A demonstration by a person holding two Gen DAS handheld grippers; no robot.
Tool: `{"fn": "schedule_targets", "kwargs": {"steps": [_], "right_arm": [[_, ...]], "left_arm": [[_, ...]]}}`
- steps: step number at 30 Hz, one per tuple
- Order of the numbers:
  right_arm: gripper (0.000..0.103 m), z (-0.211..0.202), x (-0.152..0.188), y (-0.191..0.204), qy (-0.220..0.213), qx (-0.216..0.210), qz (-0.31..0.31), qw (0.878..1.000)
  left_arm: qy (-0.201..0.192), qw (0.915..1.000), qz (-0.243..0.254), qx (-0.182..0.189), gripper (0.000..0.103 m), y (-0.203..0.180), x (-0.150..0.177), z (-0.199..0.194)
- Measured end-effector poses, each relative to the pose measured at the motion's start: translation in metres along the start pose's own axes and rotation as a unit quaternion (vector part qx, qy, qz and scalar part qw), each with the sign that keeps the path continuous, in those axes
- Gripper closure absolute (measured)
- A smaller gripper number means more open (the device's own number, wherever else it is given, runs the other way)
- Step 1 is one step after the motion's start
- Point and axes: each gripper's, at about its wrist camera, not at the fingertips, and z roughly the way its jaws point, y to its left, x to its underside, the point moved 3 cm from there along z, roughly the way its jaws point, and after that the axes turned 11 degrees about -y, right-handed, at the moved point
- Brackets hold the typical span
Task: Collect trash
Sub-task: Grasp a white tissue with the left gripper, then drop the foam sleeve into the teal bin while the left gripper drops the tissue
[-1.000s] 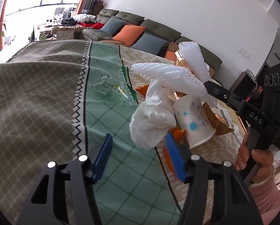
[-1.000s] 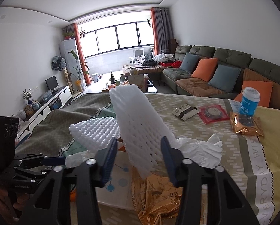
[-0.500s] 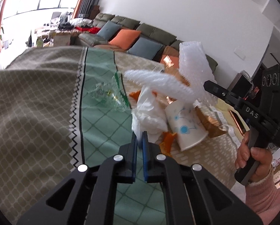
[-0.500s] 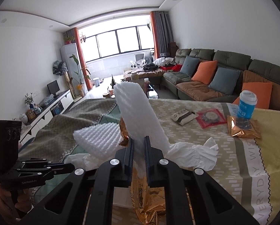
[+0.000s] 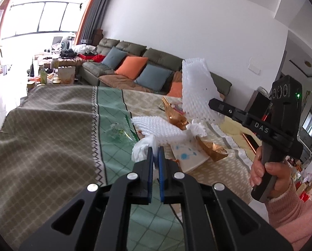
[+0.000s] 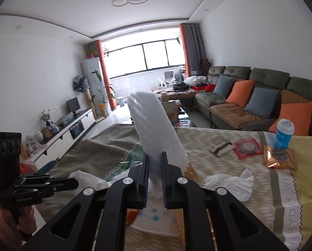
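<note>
My left gripper [image 5: 155, 152] is shut on a crumpled white tissue [image 5: 142, 148], held just above the table. My right gripper [image 6: 155, 156] is shut on a white foam net sleeve [image 6: 154, 129] and holds it upright in the air; the sleeve also shows in the left wrist view [image 5: 197, 92]. Below lie a second foam net [image 5: 156, 125], a white paper cup with blue dots [image 5: 187, 155] on its side and a gold foil wrapper [image 5: 212, 148].
The table carries a patterned cloth [image 5: 51, 146]. A clear plastic wrapper [image 5: 118, 131] lies on its green stripe. Another tissue [image 6: 231, 184], a gold packet [image 6: 279, 156], a blue cup [image 6: 283, 133], and small packets [image 6: 220, 146] lie on the right. A sofa [image 6: 250, 96] stands behind.
Both grippers shut, the left on the tissue, the right on the foam net. Both then rose, lifting the foam net and the tissue clear of the pile.
</note>
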Motion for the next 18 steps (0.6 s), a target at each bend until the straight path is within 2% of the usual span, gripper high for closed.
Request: {"fn": "schedule_targets", "kwargs": {"steps": [9,18], "right_arm": [[0.092,0.011,-0.003,0.039,0.004,-0.074,-0.008,0.997],[0.092,0.038,0.009,0.092,0.034,-0.162,-0.022,0.986]], "left_arm": [[-0.038,0.9986,-0.003,-0.035,0.097,0.021,-0.01,-0.05],[-0.083,0.9913,0.005,-0.102,0.097,0.053,-0.028,-0.107]]}}
